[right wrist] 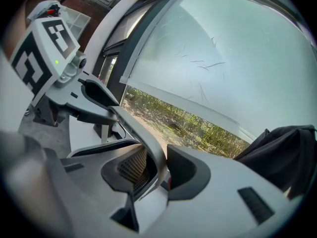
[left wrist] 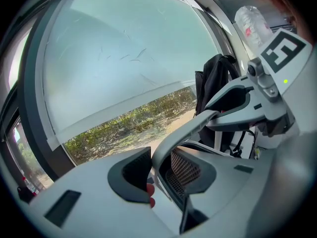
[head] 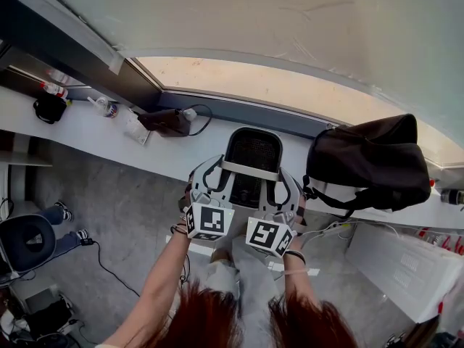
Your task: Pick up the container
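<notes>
Container [head: 251, 151], black mesh with a pale rim, sits on the white table [head: 101, 133] right against the dark window frame [head: 239, 107], so there is no room behind it. The near table edge runs just under the grippers, with open grey floor [head: 130, 216] below on the person's side. On the right a black bag [head: 370, 162] lies near the container but not touching it. On the left a brown pouch [head: 165, 120] with a cable is well apart, so there is more free table that side. The left hand-held gripper [head: 210, 171] is at the container's left rim and the right hand-held gripper [head: 283, 183] at its right rim, side by side with marker cubes toward the person. Both point forward and slightly down, and both forearms reach straight out from the body, roughly parallel. In the left gripper view the jaws stand about half apart and straddle the rim: the outer pad is just at the rim, and the inner pad is inside the basket with a visible gap to the mesh wall. The right gripper view shows the mirror of this, with the rim between the jaws, the outer pad at the rim and a gap on the mesh side. Neither pair is clamped. The container's base is hidden behind the grippers, and it looks level.
</notes>
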`<move>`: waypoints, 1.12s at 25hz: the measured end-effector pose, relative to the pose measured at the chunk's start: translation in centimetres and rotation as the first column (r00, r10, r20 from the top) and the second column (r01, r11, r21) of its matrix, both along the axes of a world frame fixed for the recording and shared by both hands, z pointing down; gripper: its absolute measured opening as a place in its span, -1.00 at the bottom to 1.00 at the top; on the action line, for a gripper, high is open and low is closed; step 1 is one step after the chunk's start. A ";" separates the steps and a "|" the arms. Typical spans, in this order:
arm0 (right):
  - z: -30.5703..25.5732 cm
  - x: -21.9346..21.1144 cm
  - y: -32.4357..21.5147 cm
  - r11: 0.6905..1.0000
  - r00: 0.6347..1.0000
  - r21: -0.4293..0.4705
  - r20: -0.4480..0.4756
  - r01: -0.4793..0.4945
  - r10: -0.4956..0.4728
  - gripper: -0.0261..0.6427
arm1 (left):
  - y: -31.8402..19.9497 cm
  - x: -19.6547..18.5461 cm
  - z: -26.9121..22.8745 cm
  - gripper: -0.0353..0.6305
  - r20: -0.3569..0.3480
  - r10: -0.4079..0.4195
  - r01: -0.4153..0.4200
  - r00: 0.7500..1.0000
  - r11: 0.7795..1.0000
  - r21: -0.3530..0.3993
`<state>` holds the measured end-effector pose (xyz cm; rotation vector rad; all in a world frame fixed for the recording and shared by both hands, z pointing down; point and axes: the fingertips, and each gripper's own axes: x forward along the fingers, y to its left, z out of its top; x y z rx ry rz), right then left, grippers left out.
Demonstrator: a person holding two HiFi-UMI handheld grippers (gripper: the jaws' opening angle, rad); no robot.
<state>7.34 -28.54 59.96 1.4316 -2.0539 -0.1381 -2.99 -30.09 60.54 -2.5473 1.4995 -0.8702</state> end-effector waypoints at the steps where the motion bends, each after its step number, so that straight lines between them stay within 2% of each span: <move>1: 0.0 0.0 0.0 1.000 1.000 -0.004 -0.007 -0.002 0.002 -0.51 | 0.0 0.0 0.0 -0.48 0.004 0.001 -0.001 1.000 1.000 -0.003; 6: -0.3 0.4 -0.2 1.000 0.999 -0.008 -0.032 -0.002 0.002 -0.56 | 0.1 0.2 -0.6 -0.49 0.000 -0.005 0.005 1.000 1.000 -0.017; 13: -1.6 0.8 0.2 0.999 1.000 0.039 -0.010 -0.020 0.020 -0.58 | 0.3 0.4 -3.1 -0.50 -0.002 0.000 0.000 1.000 1.000 -0.003; 25: -7.1 1.9 1.3 0.995 0.997 0.080 -0.046 -0.051 0.055 -0.59 | 1.9 1.4 -8.2 -0.51 -0.015 0.003 -0.003 1.000 1.000 0.017; 28: -8.9 2.4 2.0 0.994 0.997 0.089 -0.031 -0.062 0.065 -0.59 | 2.6 1.9 -10.0 -0.51 -0.030 0.001 0.000 1.000 1.000 0.029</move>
